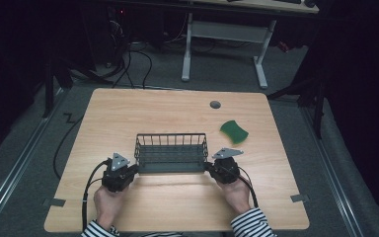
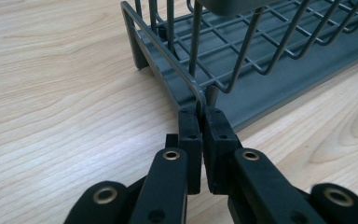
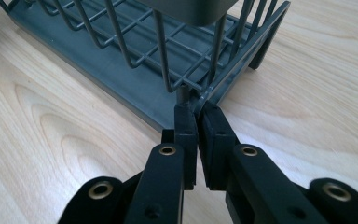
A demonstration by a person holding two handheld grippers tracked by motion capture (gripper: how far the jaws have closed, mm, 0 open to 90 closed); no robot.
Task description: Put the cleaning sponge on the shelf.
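A dim room with a grey carpeted floor and a white-legged desk (image 1: 224, 37) at the top of the frame surrounds a light wooden table (image 1: 177, 207) in the high view. A dark grey wire rack (image 1: 171, 153) stands at the centre of the tabletop. A green sponge (image 1: 234, 131) lies to the upper right of it, apart from it, and a small grey disc (image 1: 215, 104) sits farther up. From the bottom edge come two hands in striped sleeves. The left gripper (image 1: 132, 169) meets the rack's lower left corner, and the right gripper (image 1: 209, 167) meets its lower right corner.

In the left gripper view, wood grain covers the left half of the frame and the rack (image 2: 270, 79) fills the upper right. The left gripper (image 2: 200, 116) rises from the bottom centre, its jaws pinched closed on the bent wire at the rack's corner.

In the right gripper view, the rack (image 3: 121, 65) runs from the upper left to the centre over the wood. The right gripper (image 3: 196, 112) has its jaws clamped on the rack's corner wire at mid-frame.
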